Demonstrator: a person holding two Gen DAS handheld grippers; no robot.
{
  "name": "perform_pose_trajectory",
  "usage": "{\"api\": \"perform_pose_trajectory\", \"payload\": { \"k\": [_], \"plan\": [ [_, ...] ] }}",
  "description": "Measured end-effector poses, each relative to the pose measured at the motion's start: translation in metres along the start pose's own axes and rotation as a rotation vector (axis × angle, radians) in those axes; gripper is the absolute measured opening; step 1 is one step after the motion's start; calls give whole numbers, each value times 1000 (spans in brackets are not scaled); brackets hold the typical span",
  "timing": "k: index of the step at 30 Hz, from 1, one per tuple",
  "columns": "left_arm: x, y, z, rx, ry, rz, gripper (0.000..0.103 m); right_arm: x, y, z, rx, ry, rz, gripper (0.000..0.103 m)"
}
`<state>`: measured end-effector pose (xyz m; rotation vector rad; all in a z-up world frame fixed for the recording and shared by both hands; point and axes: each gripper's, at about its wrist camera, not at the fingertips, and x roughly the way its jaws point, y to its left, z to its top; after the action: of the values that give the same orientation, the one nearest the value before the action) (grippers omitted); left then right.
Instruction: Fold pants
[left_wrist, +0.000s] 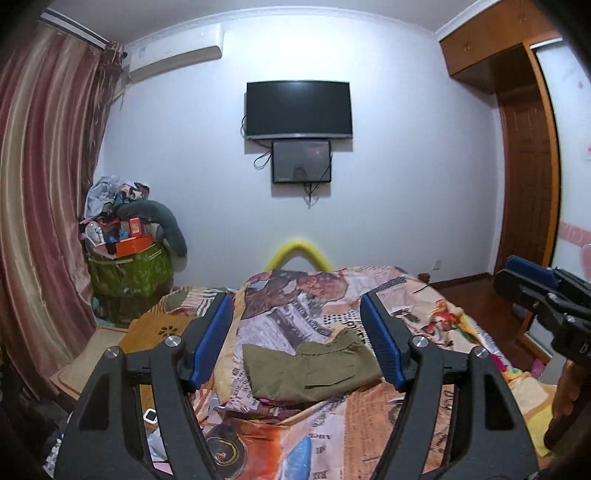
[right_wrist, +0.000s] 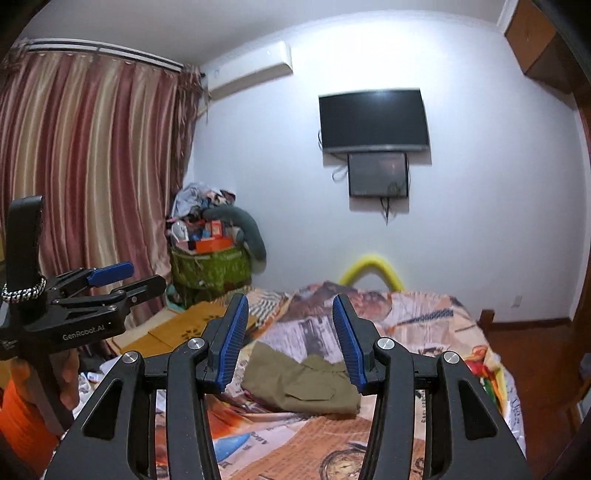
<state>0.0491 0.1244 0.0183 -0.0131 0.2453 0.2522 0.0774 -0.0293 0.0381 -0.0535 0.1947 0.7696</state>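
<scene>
Olive green pants (left_wrist: 314, 369) lie folded into a compact bundle on the patterned bedspread (left_wrist: 424, 321); they also show in the right wrist view (right_wrist: 303, 380). My left gripper (left_wrist: 297, 306) is open and empty, held above and in front of the pants, apart from them. My right gripper (right_wrist: 290, 308) is open and empty, also raised above the pants. The right gripper shows at the right edge of the left wrist view (left_wrist: 532, 280), and the left gripper shows at the left of the right wrist view (right_wrist: 125, 277).
A green bin piled with clothes and boxes (left_wrist: 125, 251) stands in the far left corner by striped curtains (left_wrist: 44, 184). A yellow curved bar (left_wrist: 297, 251) rises at the bed's far end. A TV (left_wrist: 299, 109) hangs on the wall. A wooden wardrobe (left_wrist: 524, 147) stands right.
</scene>
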Motion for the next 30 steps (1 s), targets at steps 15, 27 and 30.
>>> {"api": "perform_pose_trajectory", "payload": {
  "k": [15, 27, 30],
  "plan": [
    [-50, -3, -13, -10, -81, 24, 103, -32, 8, -6, 47, -40, -68, 87],
    [-47, 3, -17, -48, -81, 19, 103, -38, 12, -10, 34, -49, -111, 102],
    [-47, 3, -16, -47, -80, 19, 103, -38, 11, -12, 40, -41, -107, 102]
  ]
}}
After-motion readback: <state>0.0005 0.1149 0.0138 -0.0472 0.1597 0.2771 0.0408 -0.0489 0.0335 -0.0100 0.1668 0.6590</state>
